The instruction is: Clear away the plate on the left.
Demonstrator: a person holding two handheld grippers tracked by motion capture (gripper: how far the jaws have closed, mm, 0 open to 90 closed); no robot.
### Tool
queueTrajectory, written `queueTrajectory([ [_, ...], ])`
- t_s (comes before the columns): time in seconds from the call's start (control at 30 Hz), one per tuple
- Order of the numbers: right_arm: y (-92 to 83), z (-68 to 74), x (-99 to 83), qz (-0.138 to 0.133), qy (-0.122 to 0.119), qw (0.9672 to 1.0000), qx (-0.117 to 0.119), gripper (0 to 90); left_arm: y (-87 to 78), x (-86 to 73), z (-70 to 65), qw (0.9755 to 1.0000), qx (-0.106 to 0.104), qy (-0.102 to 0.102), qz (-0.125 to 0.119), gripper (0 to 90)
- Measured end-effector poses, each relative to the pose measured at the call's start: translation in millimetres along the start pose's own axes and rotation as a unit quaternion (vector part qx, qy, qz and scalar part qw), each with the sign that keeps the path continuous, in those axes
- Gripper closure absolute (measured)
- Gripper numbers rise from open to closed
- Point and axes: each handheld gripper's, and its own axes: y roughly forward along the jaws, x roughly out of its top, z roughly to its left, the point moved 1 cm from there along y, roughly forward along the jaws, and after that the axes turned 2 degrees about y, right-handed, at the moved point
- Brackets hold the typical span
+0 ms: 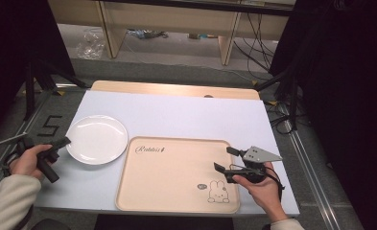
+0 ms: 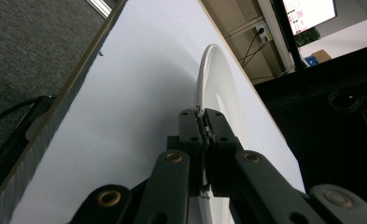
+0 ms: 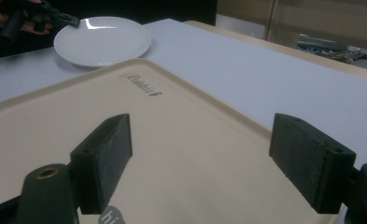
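The left gripper's (image 2: 203,122) two black jaws are pressed together on the rim of a white plate (image 2: 217,79), pinching its thin edge between the pads. In the high view this left gripper (image 1: 65,141) meets the plate (image 1: 98,139) at its left rim, and the person's left hand (image 1: 30,160), in a pale sleeve, wraps the gripper's handle just off the plate's side. The plate lies flat on the white table (image 1: 186,115), near the table's left edge and about midway between its near and far edges. Just beside the plate, on its right, lies a beige tray (image 1: 171,175) with rounded corners; it takes up the middle of the table's near edge, has a line of script printed near its far left corner and a small rabbit drawing (image 1: 218,191) near its near right corner. The right gripper (image 1: 227,159) has its jaws spread wide with nothing between them; it hovers at the tray's right rim, held by the person's right hand (image 1: 262,188) close to the table's near right corner. In the right gripper view the two pads frame the bare tray (image 3: 186,140), with the plate (image 3: 102,41) and the left gripper (image 3: 59,18) beyond its far corner.
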Motion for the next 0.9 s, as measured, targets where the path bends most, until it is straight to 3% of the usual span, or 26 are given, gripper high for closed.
queueTrajectory([
  [0.1,0.2,-0.2,-0.1,0.0,0.0,1.0,0.0,22.2,-1.8,1.3,-1.0,0.9999,0.011,-0.004,-0.003,86.5],
  [0.17,0.3,-0.2,-0.1,0.0,-0.001,1.0,0.0,22.2,-2.8,1.9,-0.8,0.9999,0.001,-0.006,-0.009,86.5],
  [0.3,0.0,-0.2,0.1,0.0,-0.001,1.0,0.0,22.2,-5.0,2.5,-1.1,1.0,0.005,-0.003,-0.007,86.4],
  [0.9,-0.2,-0.3,0.1,-0.001,-0.001,1.0,-0.001,22.3,-3.4,-1.4,-14.9,0.9994,-0.03,-0.013,-0.011,86.4],
])
